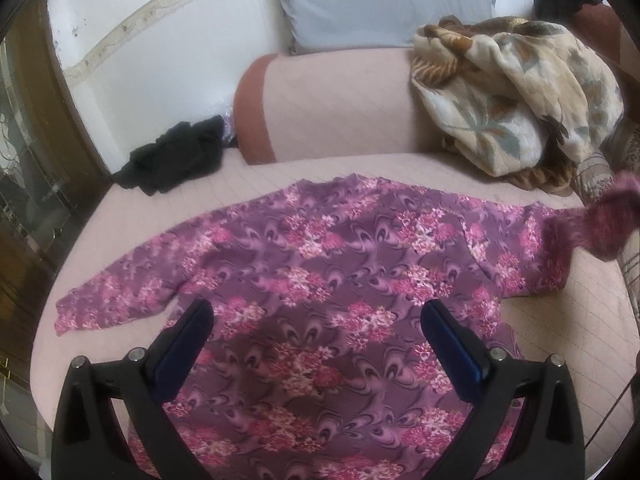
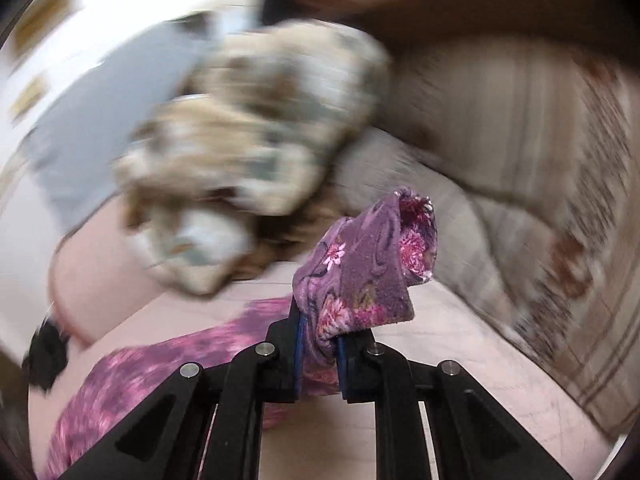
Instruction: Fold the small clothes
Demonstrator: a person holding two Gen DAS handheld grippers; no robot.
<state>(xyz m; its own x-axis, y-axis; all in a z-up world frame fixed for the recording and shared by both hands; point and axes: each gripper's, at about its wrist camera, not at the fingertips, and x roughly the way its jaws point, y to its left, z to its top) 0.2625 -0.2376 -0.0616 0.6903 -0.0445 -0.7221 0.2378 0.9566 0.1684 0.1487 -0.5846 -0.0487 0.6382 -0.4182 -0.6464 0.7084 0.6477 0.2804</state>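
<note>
A purple top with pink flowers [image 1: 320, 280] lies spread flat on the pink bed sheet [image 1: 560, 320], one sleeve stretched out to the left. My left gripper [image 1: 316, 312] hovers over the top's body, open, with nothing between its fingers. The other sleeve [image 1: 592, 224] is lifted off the bed at the right edge, blurred. In the right wrist view my right gripper [image 2: 320, 340] is shut on that sleeve's cuff [image 2: 368, 264], which bunches up above the blue pads. The rest of the top [image 2: 168, 364] trails down to the left.
A crumpled beige floral blanket [image 1: 516, 100] sits at the back right on a pink bolster [image 1: 340, 104]. A grey pillow [image 1: 380, 0] leans on the wall. A black garment [image 1: 176, 156] lies at the back left. Striped bedding [image 2: 540, 220] is heaped on the right.
</note>
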